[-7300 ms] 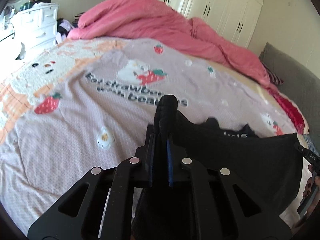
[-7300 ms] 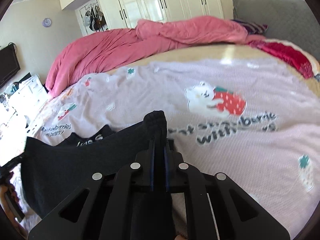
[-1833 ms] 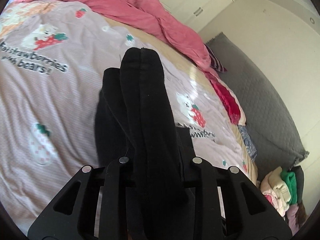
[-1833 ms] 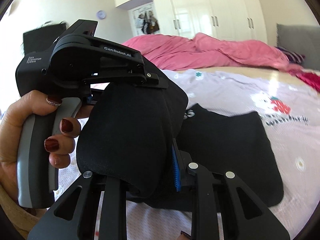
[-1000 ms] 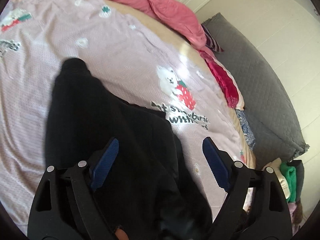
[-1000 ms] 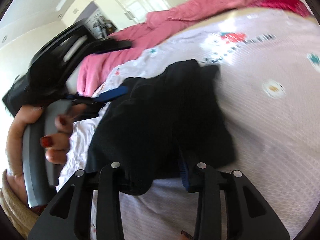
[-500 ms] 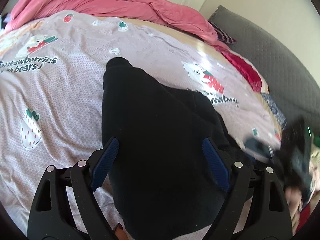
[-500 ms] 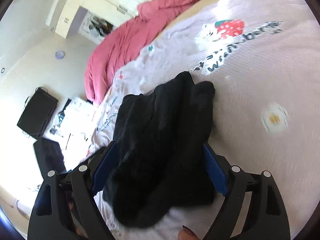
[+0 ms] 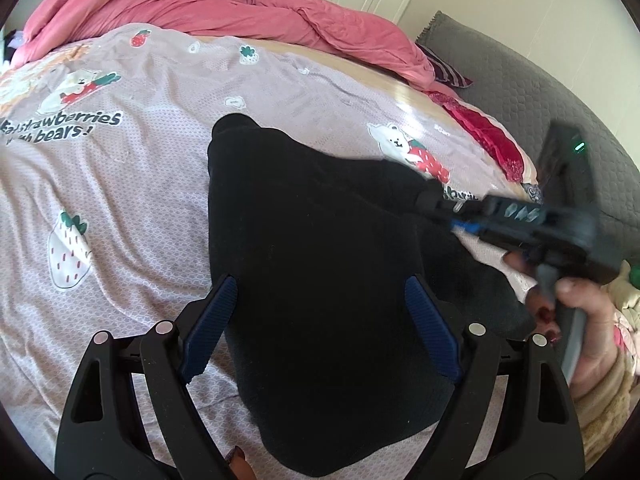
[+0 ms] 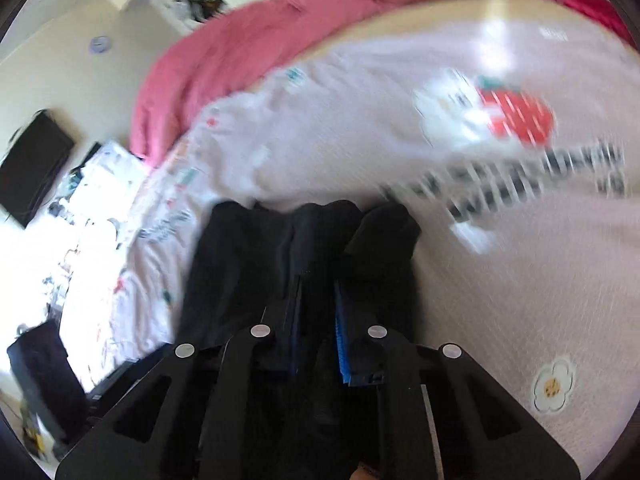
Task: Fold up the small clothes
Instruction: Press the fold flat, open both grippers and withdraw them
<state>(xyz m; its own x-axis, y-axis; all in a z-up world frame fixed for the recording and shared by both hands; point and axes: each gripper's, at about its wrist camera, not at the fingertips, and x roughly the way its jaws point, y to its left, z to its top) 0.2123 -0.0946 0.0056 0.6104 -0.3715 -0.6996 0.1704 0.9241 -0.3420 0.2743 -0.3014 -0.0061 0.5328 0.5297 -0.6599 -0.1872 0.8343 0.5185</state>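
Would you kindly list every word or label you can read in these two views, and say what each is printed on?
"strawberries" over "bears!": printed on the lilac bedsheet, left wrist view; the words before each are cut off.
Dark lettering below the bear-and-strawberry print on the same sheet: mostly hidden by the black garment and right gripper, unreadable.
Pale marks on that gripper's body: blurred.
Right wrist view: the sheet's lettering is smeared by motion, unreadable.

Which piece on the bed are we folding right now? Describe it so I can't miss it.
Start from the lilac bedspread printed with strawberries and bears, below the heaped pink duvet. The black garment lies on its near part, the only dark, plain fabric there.
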